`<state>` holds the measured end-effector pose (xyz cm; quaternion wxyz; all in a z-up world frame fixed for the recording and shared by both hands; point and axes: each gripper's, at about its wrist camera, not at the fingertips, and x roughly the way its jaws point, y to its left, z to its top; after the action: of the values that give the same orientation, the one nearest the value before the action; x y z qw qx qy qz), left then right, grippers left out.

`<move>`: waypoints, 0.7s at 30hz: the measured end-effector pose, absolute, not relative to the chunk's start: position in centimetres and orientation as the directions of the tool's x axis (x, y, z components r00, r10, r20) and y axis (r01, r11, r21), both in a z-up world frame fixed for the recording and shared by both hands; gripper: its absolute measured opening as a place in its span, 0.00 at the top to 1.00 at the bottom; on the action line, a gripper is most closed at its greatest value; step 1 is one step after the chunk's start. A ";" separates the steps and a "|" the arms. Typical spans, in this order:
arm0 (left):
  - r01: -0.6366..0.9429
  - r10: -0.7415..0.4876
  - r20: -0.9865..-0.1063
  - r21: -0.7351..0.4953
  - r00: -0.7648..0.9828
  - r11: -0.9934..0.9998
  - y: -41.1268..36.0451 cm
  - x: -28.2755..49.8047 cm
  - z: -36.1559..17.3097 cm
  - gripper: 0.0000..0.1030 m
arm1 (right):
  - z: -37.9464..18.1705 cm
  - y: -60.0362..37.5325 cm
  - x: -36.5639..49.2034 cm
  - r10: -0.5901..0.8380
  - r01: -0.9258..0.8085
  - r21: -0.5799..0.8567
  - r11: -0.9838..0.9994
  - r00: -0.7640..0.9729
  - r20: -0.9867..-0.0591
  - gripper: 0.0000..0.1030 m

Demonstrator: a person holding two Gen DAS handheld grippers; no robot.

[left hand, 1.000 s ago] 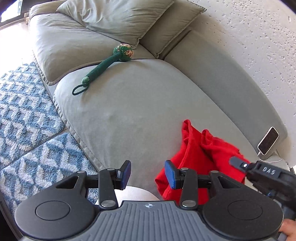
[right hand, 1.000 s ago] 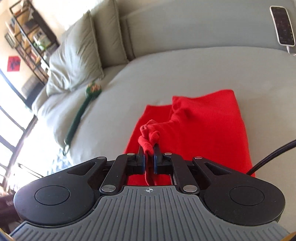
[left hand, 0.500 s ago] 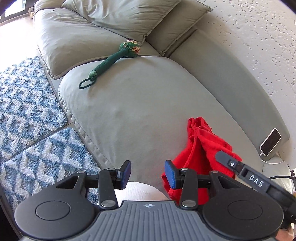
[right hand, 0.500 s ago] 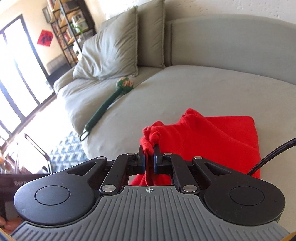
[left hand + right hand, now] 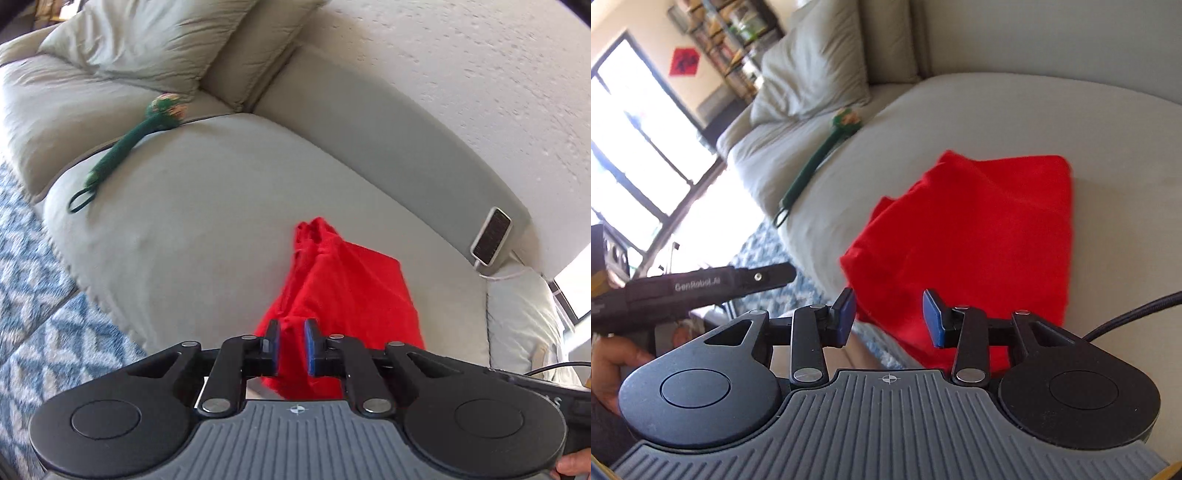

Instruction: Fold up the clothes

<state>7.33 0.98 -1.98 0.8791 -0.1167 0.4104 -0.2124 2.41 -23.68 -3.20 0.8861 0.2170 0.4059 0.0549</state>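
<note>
Now my right fingers [image 5: 888, 319] stand spread and released above the red garment [image 5: 979, 236], bunched on the grey sofa [image 5: 207, 221]; my left fingers [image 5: 291, 347] are narrowed around its near edge, grip unclear. Blue-patterned rug [image 5: 33, 295] lies below.

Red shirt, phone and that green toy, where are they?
red shirt [image 5: 990, 229], right wrist view, middle of the folded cloth.
phone [image 5: 492, 236], left wrist view, its screen.
green toy [image 5: 125, 146], left wrist view, its long handle.
</note>
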 end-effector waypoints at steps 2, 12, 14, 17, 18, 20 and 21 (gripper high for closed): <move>0.337 -0.488 -0.674 -0.355 0.554 0.872 -1.5 8.0 -2.1 0.95 | -3.5 -25.0 2.1 0.132 0.199 0.358 0.912 0.685 -0.716 0.76; 0.317 -0.326 -0.842 -0.197 0.430 0.928 -5.8 11.3 -8.1 0.85 | -9.0 -24.6 3.6 0.054 0.172 0.186 0.967 0.579 -0.814 0.77; 0.302 -0.310 -0.850 -0.190 0.426 0.934 -5.6 10.9 -7.6 0.85 | -10.0 -24.7 2.8 0.070 0.162 0.194 0.967 0.565 -0.822 0.77; 0.318 -0.274 -0.870 -0.146 0.409 0.937 -5.3 9.6 -7.0 0.85 | -9.1 -26.0 0.9 0.120 0.177 0.247 0.953 0.528 -0.841 0.77; 0.326 -0.269 -0.873 -0.136 0.407 0.936 -5.0 9.1 -6.7 0.86 | -8.7 -26.5 0.4 0.138 0.182 0.268 0.946 0.521 -0.843 0.76; 0.335 -0.292 -0.859 -0.153 0.420 0.930 -4.2 8.3 -5.7 0.78 | -7.9 -27.8 -1.0 0.177 0.202 0.325 0.924 0.528 -0.830 0.67; 0.329 -0.312 -0.846 -0.174 0.433 0.928 -3.7 8.0 -5.1 0.67 | -7.5 -28.5 -1.7 0.194 0.214 0.358 0.909 0.544 -0.817 0.54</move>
<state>8.01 -3.65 -5.13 0.8464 0.0084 0.4977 -0.1894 -1.74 -28.52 -7.47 0.8522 0.2137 0.4776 -0.0061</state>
